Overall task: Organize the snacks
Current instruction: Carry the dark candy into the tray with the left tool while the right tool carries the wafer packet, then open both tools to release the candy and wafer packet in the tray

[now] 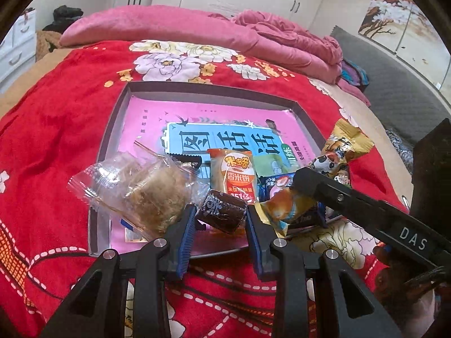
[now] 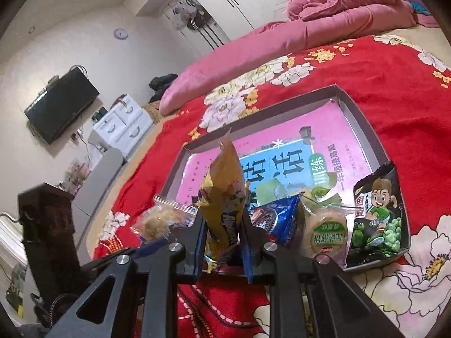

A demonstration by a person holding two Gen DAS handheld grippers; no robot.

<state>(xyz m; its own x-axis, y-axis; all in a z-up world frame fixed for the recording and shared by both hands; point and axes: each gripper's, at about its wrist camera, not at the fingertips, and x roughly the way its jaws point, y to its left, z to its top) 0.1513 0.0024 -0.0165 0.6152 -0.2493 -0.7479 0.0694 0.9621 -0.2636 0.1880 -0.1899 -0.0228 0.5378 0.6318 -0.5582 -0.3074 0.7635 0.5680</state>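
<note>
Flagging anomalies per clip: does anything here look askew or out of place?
Mostly tidy. The black green-pea packet leans tilted over the tray's near corner instead of lying flat inside. The right gripper holds a yellow snack packet upright.

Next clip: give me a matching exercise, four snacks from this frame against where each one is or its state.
Things:
1. brown-wrapped cake
2. yellow packet
3. green pea bag
4. clear-wrapped pastry

Places or states:
A. leaning at the tray's right corner
B. between the left tongs
C. gripped upright by the right tongs
D. lying left of the left tongs

Pairs: 1-B, 2-C, 3-A, 4-D
</note>
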